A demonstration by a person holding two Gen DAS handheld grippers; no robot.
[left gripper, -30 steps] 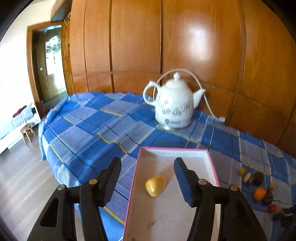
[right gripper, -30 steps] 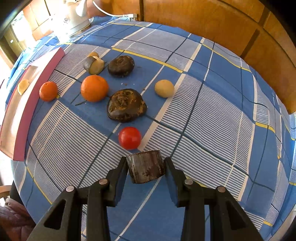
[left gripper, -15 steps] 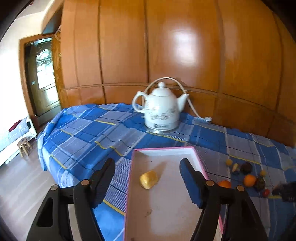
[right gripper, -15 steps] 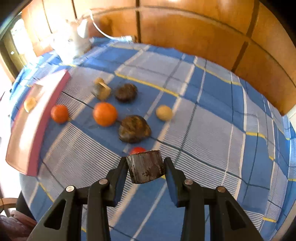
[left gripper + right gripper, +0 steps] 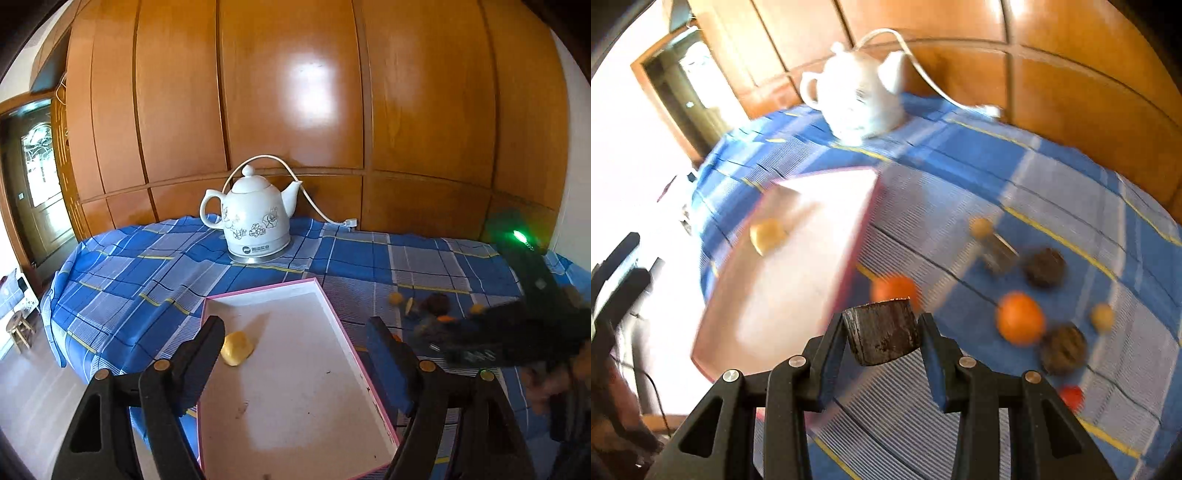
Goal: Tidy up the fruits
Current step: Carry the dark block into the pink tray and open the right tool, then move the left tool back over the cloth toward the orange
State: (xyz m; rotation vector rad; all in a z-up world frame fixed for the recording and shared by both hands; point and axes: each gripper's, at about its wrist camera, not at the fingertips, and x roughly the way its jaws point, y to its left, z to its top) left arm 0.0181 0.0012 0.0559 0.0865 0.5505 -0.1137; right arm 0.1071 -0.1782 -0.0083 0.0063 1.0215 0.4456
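Left wrist view: the left gripper (image 5: 295, 354) hangs with its jaws apart and empty over the near part of the pink-rimmed tray (image 5: 334, 321), which lies on the blue plaid tablecloth (image 5: 122, 273) with its long axis running away from the camera toward the white kettle (image 5: 255, 225). A yellow fruit piece (image 5: 237, 353) lies in the tray near its left rim, just beside the left finger. The kettle's base carries a printed logo, too small to read. Right wrist view, motion-blurred: the right gripper (image 5: 882, 338) is clamped on a dark brown fruit chunk (image 5: 882, 338) held above the cloth, just right of the tray's right rim. The tray lies to the gripper's left and ahead, so the right hand is the one placed to deliver. Loose fruits, including an orange (image 5: 1020, 317) and a small red fruit (image 5: 1071, 397), remain on the cloth to the right.
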